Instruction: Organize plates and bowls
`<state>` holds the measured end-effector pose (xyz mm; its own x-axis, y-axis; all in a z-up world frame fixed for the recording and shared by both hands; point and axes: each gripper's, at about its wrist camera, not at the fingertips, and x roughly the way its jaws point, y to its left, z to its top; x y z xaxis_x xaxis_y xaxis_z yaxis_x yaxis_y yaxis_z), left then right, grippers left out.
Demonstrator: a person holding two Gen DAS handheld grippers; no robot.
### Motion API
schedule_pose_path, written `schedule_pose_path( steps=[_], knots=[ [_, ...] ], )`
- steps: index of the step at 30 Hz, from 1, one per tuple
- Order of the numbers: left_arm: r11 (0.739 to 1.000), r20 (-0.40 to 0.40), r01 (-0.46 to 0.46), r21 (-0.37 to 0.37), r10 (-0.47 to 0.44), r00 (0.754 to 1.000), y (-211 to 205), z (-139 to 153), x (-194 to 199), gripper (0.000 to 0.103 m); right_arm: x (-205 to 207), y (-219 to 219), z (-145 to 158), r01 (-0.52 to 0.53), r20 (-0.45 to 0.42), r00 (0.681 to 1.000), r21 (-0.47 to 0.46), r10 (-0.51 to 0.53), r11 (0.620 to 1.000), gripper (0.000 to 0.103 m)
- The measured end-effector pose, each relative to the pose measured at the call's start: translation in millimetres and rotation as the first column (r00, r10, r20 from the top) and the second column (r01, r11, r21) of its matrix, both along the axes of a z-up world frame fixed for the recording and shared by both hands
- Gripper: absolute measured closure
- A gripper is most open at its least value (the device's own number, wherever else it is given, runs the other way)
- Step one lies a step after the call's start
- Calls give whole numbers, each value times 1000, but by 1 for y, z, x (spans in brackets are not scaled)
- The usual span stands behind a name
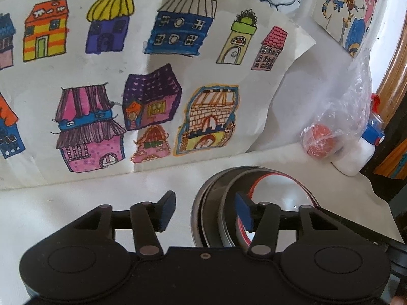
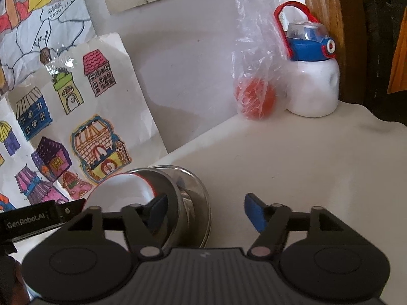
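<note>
Left wrist view: nested steel bowls (image 1: 216, 203) sit stacked under spread left gripper (image 1: 206, 209); right gripper (image 2: 206, 211) also spread, empty; stacking appears complete.

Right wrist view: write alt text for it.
The right gripper stands open over a white table, beside a stack of nested bowls. Behind stand a bagged orange ball, a white bottle and house drawings.

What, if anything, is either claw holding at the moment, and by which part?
Nothing is held. The left claw and right claw both stand open beside the stacked dishes, their pads clear of the rims.
</note>
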<state>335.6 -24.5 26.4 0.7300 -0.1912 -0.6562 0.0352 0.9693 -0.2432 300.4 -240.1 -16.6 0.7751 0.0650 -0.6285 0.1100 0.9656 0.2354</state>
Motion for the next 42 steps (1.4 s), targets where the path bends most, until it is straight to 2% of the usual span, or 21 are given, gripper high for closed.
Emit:
schedule_pose_path(
  steps=[3,8,11,18,24,33,42],
  knots=[
    [999,18,-30,15,30,999,2,2,-1,31,-2,-1,0,11,7,1000,-8,-11,1000,21],
    [999,36,-43,15,42,998,5,4,-2,24,-8,-4,4,18,36,999,-1,-18,1000,13],
    [999,55,-32,7,31,998,5,7,-5,14,-13,-3,7,11,57,998,13,-12,1000,6],
    [1000,98,-23,10,22,995,2,16,-15,6,-28,-3,20,32,115,993,-19,-29,999,0],
    [999,126,-35,5,34,991,7,24,-24,1,-40,-3,30,38,147,989,-34,-32,999,0],
    [999,171,-36,17,33,985,17,34,-47,1,-72,-9,45,48,206,978,-22,-42,999,0],
    [999,230,-38,34,29,973,27,46,-81,1,-114,-2,62,55,289,957,-47,-40,997,0]
  ],
)
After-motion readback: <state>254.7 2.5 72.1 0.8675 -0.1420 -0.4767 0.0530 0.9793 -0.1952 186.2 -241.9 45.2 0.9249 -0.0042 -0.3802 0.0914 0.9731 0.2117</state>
